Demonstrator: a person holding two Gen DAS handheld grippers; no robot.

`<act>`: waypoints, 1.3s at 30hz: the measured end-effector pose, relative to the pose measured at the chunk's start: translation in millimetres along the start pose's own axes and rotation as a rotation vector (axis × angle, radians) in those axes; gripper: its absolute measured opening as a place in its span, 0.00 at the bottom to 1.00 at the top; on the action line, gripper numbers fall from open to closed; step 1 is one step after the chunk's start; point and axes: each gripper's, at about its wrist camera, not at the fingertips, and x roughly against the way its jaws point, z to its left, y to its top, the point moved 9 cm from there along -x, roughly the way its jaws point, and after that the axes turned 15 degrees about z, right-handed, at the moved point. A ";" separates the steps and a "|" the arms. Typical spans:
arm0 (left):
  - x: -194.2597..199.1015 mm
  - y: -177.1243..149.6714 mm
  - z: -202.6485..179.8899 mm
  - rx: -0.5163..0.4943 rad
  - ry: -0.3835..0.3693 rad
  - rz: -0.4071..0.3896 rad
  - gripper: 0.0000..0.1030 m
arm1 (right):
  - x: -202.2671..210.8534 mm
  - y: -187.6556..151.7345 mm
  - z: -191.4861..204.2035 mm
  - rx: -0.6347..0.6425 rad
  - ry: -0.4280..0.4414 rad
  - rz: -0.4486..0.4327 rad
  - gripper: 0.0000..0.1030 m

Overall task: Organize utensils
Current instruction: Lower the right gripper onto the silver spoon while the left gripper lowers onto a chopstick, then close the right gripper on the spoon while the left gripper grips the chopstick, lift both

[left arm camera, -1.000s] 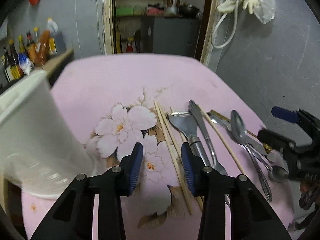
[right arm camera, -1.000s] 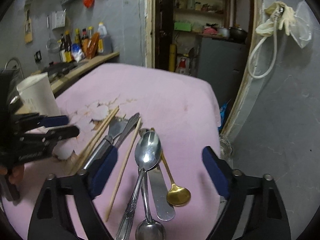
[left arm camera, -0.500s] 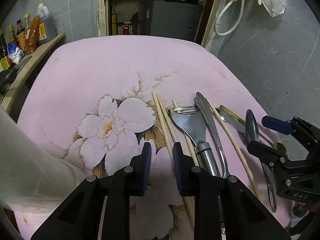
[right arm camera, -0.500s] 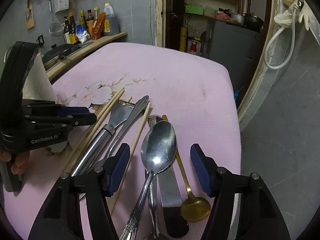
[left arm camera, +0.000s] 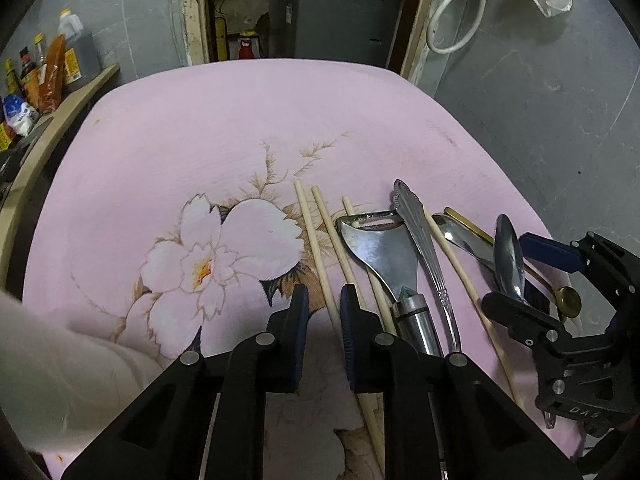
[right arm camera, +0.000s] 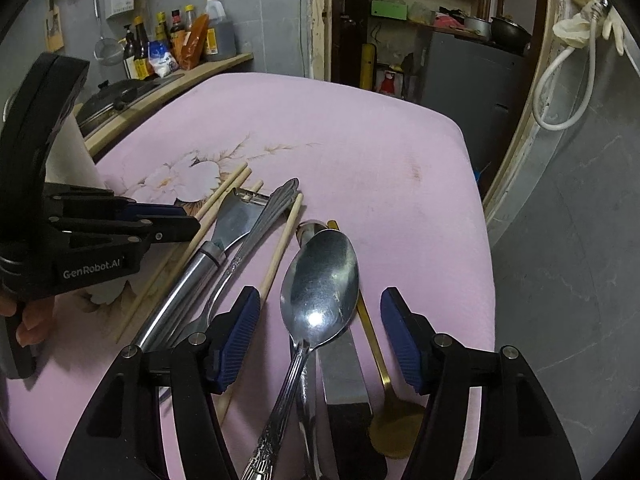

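On the pink flowered tablecloth [left arm camera: 224,120] the utensils lie side by side: pale chopsticks [left arm camera: 316,248], a steel peeler [left arm camera: 384,248], a patterned-handle fork [left arm camera: 424,240], a large silver spoon [right arm camera: 320,284] and a gold spoon [right arm camera: 394,428]. Over the leftmost chopsticks the left gripper [left arm camera: 322,300] hangs with its blue pads a narrow gap apart, one stick between them but not visibly pinched. Above the large spoon's bowl the right gripper [right arm camera: 320,334] stands spread wide, its pads on either side and touching nothing.
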 end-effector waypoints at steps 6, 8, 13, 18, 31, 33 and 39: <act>-3.8 9.5 4.2 0.020 -0.038 0.052 0.09 | -7.4 9.4 -3.6 -0.023 0.012 0.003 0.59; -3.7 11.1 5.2 0.017 -0.035 0.052 0.06 | -8.6 10.7 -4.9 -0.027 0.017 0.005 0.57; -4.0 14.5 10.5 0.043 -0.065 0.055 0.05 | -8.0 10.7 -8.0 -0.025 0.018 0.027 0.50; -3.1 14.2 10.0 0.033 -0.052 0.049 0.05 | -13.1 16.6 -7.0 -0.013 0.011 0.052 0.50; -6.1 9.1 1.7 0.019 -0.019 0.023 0.06 | -12.9 13.9 -9.6 -0.053 0.017 0.039 0.50; -5.8 7.7 2.6 0.021 -0.026 0.019 0.06 | -11.5 11.9 -11.0 -0.063 0.013 0.033 0.50; -4.2 5.5 0.6 0.013 -0.004 0.002 0.05 | -9.2 6.2 -12.4 -0.078 -0.005 0.007 0.46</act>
